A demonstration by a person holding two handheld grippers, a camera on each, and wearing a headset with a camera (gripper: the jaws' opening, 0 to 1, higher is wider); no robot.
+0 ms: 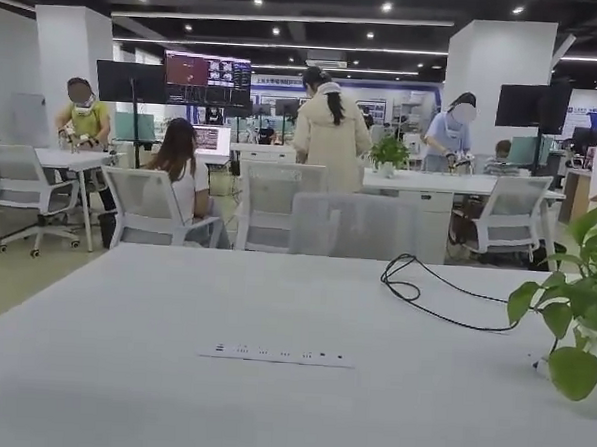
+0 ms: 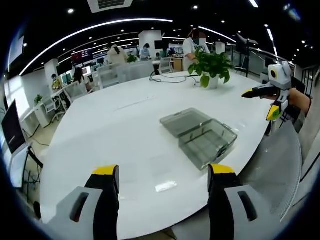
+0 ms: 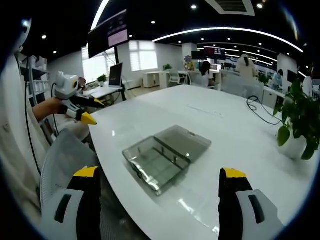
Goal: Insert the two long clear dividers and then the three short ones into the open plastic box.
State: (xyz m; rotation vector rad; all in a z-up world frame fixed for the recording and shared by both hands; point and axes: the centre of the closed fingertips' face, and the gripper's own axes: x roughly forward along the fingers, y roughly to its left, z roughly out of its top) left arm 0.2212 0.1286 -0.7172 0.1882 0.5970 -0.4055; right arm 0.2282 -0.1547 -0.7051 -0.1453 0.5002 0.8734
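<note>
Claws empty, jaws apart: left claw (image 2: 164, 171) and right claw (image 3: 159, 173) hang at the near edge of the white table (image 2: 115, 120). Just beyond lies the open plastic box (image 2: 200, 135), lid flat. The clear dividers are hard to spot, so finding a long one before reaching seems wise.

My table (image 2: 125, 130) has a smooth white top with a soft sheen, and ceiling lights smear across it low in the left gripper view. The open plastic box (image 2: 200, 132), right of centre there, is clear, smoke-tinted, glossy plastic, see-through down to the table. My left gripper (image 2: 164, 172) and right gripper (image 3: 160, 173) have matt black jaws set in smooth grey plastic shells. In the head view a black rubbery cable (image 1: 425, 290) lies at right, and the chair (image 1: 353, 226) behind the table has a pale mesh back.
</note>
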